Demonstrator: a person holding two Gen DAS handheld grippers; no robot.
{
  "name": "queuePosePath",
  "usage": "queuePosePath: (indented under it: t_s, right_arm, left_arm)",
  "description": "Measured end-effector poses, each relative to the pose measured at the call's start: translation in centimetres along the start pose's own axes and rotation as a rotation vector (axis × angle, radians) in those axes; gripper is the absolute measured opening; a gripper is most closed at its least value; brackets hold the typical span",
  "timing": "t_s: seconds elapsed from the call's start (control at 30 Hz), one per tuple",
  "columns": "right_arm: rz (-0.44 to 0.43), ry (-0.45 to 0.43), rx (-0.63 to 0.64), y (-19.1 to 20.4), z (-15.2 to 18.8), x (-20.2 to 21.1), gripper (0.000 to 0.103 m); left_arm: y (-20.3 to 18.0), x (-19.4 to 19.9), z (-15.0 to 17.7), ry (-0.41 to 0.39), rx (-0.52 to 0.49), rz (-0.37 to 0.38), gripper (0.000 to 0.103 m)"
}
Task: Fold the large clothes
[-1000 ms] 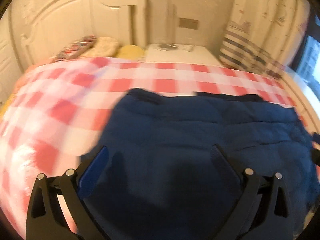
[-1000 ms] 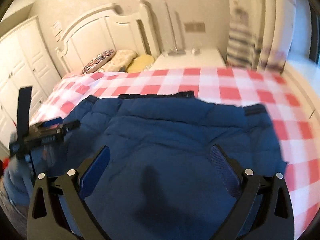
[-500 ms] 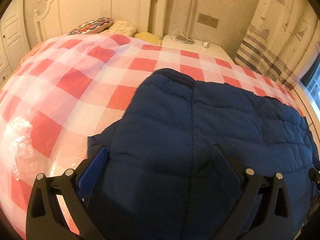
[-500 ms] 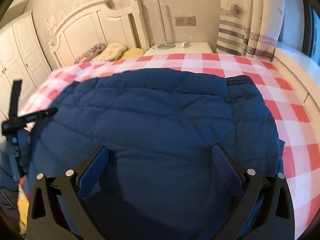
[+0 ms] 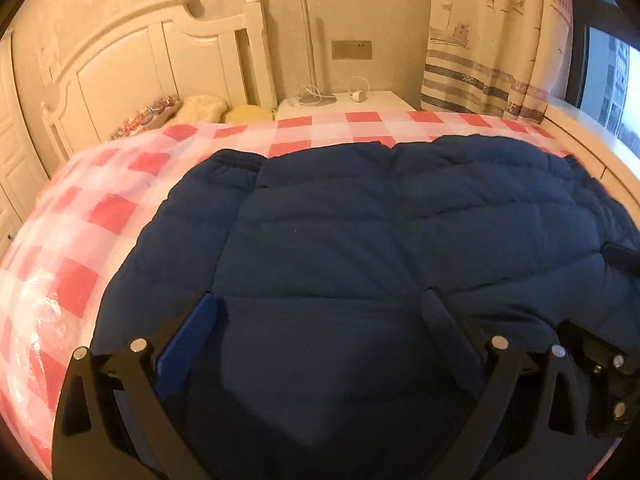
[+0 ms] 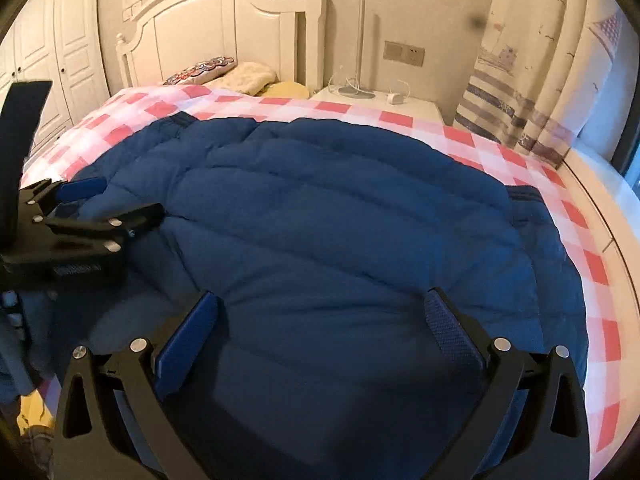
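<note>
Both open, empty grippers, left (image 5: 318, 316) and right (image 6: 320, 312), have steadied over the flat, puffy navy quilted jacket (image 6: 340, 208), seemingly ready for a first fold.

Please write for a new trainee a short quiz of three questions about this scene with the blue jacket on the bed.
1. True or false: the left gripper and the right gripper both have their fingers spread wide, holding nothing.
2. What does the jacket lie on? A. a bare floor B. a red and white checked cover C. a wooden chair
3. Fill in: beyond the bed, a white ______ stands beside the headboard, with a lamp base and a cable on it.

Key: 1 true; 2 B; 3 nightstand
</note>
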State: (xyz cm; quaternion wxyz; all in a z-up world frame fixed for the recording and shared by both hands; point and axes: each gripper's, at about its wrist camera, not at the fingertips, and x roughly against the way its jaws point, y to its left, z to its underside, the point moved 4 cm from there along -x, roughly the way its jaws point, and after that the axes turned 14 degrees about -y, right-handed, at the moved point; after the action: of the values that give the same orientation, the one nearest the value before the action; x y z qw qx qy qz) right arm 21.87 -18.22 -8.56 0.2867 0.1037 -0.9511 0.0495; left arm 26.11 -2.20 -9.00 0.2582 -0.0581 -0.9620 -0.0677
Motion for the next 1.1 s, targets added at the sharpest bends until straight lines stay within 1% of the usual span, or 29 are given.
queuePosePath:
  t_s: [0.13, 0.27, 0.37, 0.43, 0.5, 0.53, 0.57, 0.63, 0.7, 0.73, 0.77, 0.83, 0.93, 1.03, 1.07, 1.1]
  right_arm:
    - [0.007, -0.008, 0.010, 0.0, 0.4, -0.3, 0.099]
    - [-0.004, -0.018, -0.005, -0.1, 0.6, -0.4, 0.099]
    - [-0.036, -0.009, -0.034, -0.5, 0.4, 0.0, 0.099]
    - [-0.040, -0.020, -0.043, -0.9, 0.2, 1.3, 0.098]
    - [-0.026, -0.055, -0.055, -1.6, 0.3, 3.1, 0.098]
    - [-0.016, -0.069, -0.066, -2.3, 0.4, 4.1, 0.098]
    - [0.005, -0.078, -0.078, -3.2, 0.7, 5.0, 0.098]
    - [0.039, -0.073, -0.089, -4.6, 1.6, 6.0, 0.098]
    - [0.074, -0.035, -0.108, -6.3, 3.4, 6.0, 0.098]
    - [0.052, -0.029, -0.135, -6.7, 4.0, 5.8, 0.098]
    - [0.015, -0.037, -0.173, -7.2, 4.7, 5.7, 0.098]
    - [-0.008, -0.053, -0.177, -7.4, 5.2, 5.4, 0.099]
    - [-0.011, -0.043, -0.178, -7.4, 5.2, 4.8, 0.099]
    - [-0.020, -0.036, -0.189, -7.5, 5.2, 4.9, 0.099]
    - [-0.012, -0.031, -0.192, -7.4, 5.1, 5.2, 0.099]
    - [0.018, -0.022, -0.193, -7.2, 4.9, 5.6, 0.098]
  left_arm:
    - [-0.2, -0.3, 0.2, 0.003, -0.015, -0.012, 0.101]
    - [-0.2, -0.3, 0.4, 0.004, -0.018, -0.013, 0.101]
    - [0.1, -0.1, 0.3, 0.021, -0.005, 0.013, 0.101]
    - [0.9, 0.7, 0.2, 0.030, 0.022, 0.034, 0.101]
    - [2.5, 2.4, 0.1, 0.011, 0.077, 0.045, 0.101]
    - [3.3, 3.2, 0.2, -0.005, 0.095, 0.044, 0.101]
    - [4.5, 3.9, 0.6, -0.015, 0.104, 0.024, 0.101]
    - [6.7, 4.6, 1.8, 0.002, 0.120, -0.008, 0.101]
    - [8.3, 4.5, 3.2, 0.021, 0.135, -0.024, 0.101]
    - [8.9, 4.4, 3.9, 0.017, 0.133, -0.020, 0.101]
    - [9.2, 4.4, 4.3, 0.004, 0.130, -0.004, 0.101]
    - [9.4, 4.4, 4.6, 0.007, 0.130, 0.005, 0.101]
    - [9.0, 3.9, 4.5, 0.025, 0.099, -0.014, 0.101]
    - [9.4, 3.9, 4.6, 0.030, 0.119, 0.000, 0.101]
    - [9.4, 4.0, 4.6, 0.030, 0.123, -0.008, 0.101]
    - [9.4, 4.4, 4.5, 0.031, 0.132, -0.029, 0.101]
